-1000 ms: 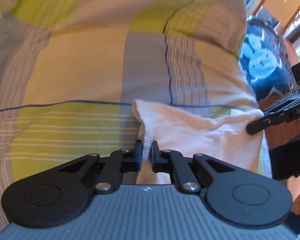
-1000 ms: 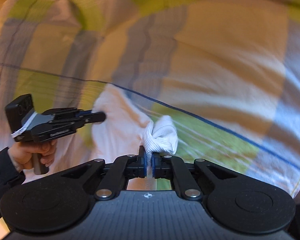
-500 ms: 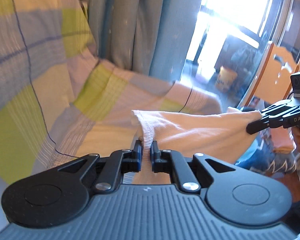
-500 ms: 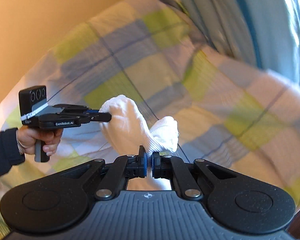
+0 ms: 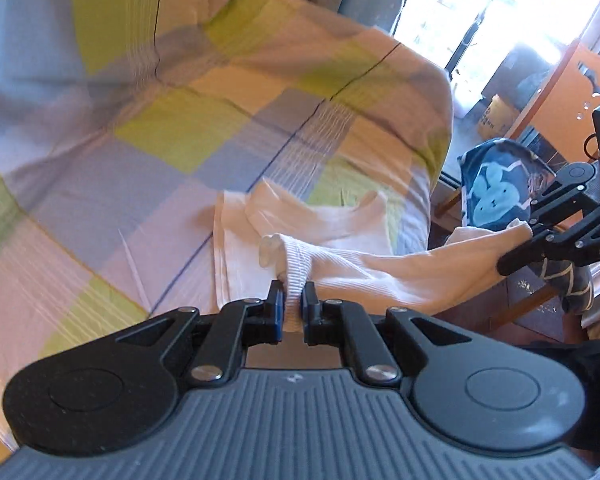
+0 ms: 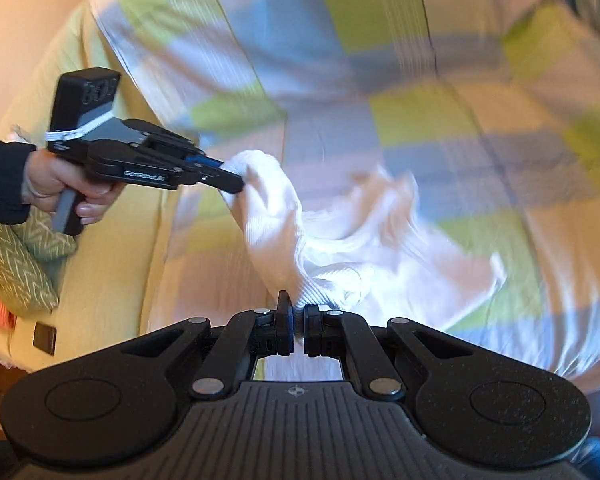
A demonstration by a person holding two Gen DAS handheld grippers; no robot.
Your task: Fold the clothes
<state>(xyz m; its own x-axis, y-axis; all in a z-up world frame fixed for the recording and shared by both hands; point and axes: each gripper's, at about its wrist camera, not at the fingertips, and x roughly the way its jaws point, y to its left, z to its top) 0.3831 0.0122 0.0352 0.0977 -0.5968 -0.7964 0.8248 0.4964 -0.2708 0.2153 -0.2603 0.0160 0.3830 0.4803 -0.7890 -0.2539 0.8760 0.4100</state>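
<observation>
Left wrist view: left hand-held gripper (image 5: 293, 300) and right hand-held gripper (image 5: 518, 250) each pinching a corner of the white garment (image 5: 400, 272), hanging stretched above the checked bed (image 5: 180, 128); keeping tension even should be helping it lie flat.

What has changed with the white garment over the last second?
Both tools swung up off the bedspread and back down, carrying the white garment held taut between them; it now hangs over the checked bedspread near the white clothes already lying there. Unchanged: the left tool and right tool stay clamped on its ends.
</observation>
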